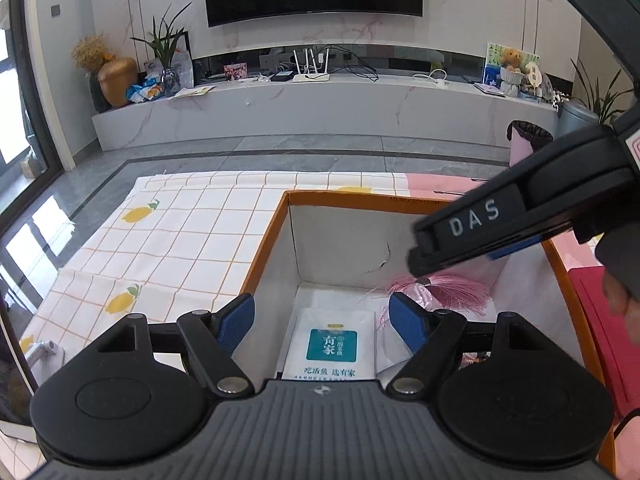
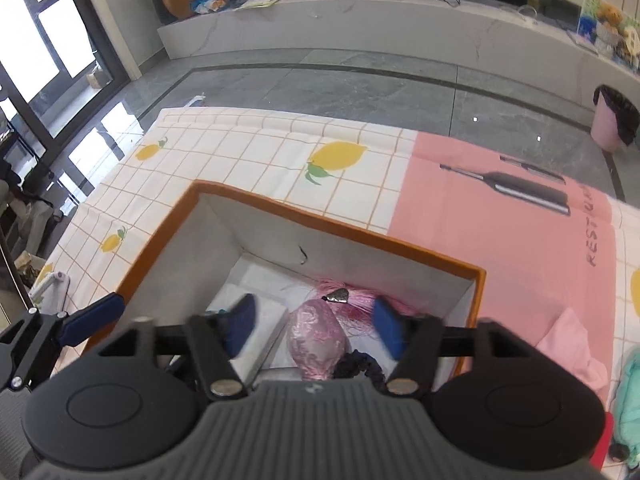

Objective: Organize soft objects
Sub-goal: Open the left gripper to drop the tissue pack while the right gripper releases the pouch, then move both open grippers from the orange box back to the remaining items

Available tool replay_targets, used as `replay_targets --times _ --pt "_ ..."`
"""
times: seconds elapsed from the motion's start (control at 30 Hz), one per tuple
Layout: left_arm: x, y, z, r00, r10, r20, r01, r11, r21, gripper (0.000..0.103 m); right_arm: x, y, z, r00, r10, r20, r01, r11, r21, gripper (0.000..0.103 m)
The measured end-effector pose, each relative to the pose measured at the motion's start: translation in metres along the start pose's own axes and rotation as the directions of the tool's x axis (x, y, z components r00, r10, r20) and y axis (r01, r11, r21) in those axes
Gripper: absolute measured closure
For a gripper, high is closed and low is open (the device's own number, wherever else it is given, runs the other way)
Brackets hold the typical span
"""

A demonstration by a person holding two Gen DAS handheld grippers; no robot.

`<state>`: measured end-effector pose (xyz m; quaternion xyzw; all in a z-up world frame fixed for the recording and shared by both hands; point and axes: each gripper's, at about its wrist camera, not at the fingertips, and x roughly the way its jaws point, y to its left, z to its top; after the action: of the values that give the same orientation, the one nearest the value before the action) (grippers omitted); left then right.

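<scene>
Both my grippers hang over the open box [image 2: 404,249], the one with an orange rim and white inner walls, which sits on the lemon-print tablecloth [image 1: 180,232]. My left gripper [image 1: 322,320] has its blue pads spread wide with nothing between them; below the gap lies a white packet with a teal label [image 1: 332,346], flat on the box floor.

My right gripper [image 2: 316,322] is also spread apart, pads clear of everything. Straight under it, inside the box, lies a pink satin pouch [image 2: 316,340] with a pink tassel [image 2: 352,304] fanning out toward the far wall. A dark blue scrunchy bit of cloth [image 2: 358,364] lies just beside the pouch on its right. The pads touch neither.

From the left camera, the right gripper's black body crosses the upper right of the box and hides most of the pouch; only the tassel strands show beneath it. From the right camera, one blue pad of the left gripper pokes in at the box's near left corner.

Outside the box, to the right, a pink cloth [image 2: 572,348] and something mint green [image 2: 632,404] lie on the table's pink placemat [image 2: 500,216]. Beyond the table are the grey floor, a marble TV bench and a pink bin [image 2: 608,128].
</scene>
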<state>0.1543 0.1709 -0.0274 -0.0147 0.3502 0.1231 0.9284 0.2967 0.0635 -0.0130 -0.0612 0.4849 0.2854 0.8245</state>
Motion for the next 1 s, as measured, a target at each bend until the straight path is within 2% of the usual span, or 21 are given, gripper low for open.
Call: replay_targets --times 0.07,0.13,0.37,0.5,0.73,0.9,1.0 --pt "0.000 0.002 -0.001 1.000 -0.005 -0.002 0.005 1.000 -0.005 0.013 -0.001 0.005 0.000 1.000 -0.001 -0.004 0.001 1.000 -0.016 0.020" --pt "0.000 0.000 -0.005 1.000 0.005 -0.006 -0.005 1.000 0.015 0.013 0.000 0.007 -0.001 1.000 -0.008 -0.008 0.008 1.000 -0.018 0.016" --pt "-0.007 -0.010 -0.011 0.999 0.028 0.027 -0.030 0.995 0.092 0.013 -0.005 0.012 0.000 1.000 -0.009 -0.016 0.009 1.000 -0.025 0.010" --pt "-0.009 -0.012 -0.012 0.999 0.023 0.032 -0.026 0.993 0.117 0.013 -0.022 0.011 0.002 1.000 0.011 0.021 -0.011 1.000 -0.023 0.008" --pt "-0.019 0.005 -0.014 1.000 -0.008 0.006 0.008 1.000 0.030 0.013 -0.074 -0.006 0.010 0.996 0.018 0.092 -0.017 1.000 -0.013 0.006" --pt "-0.047 0.013 -0.010 0.997 0.052 0.064 -0.052 0.999 -0.010 0.013 -0.130 -0.036 0.009 0.985 -0.031 0.171 0.031 1.000 0.002 0.005" --pt "-0.066 0.012 -0.003 0.994 0.050 0.095 -0.045 0.997 -0.055 0.013 -0.166 -0.062 -0.004 0.973 -0.082 0.215 0.082 0.997 0.010 0.003"
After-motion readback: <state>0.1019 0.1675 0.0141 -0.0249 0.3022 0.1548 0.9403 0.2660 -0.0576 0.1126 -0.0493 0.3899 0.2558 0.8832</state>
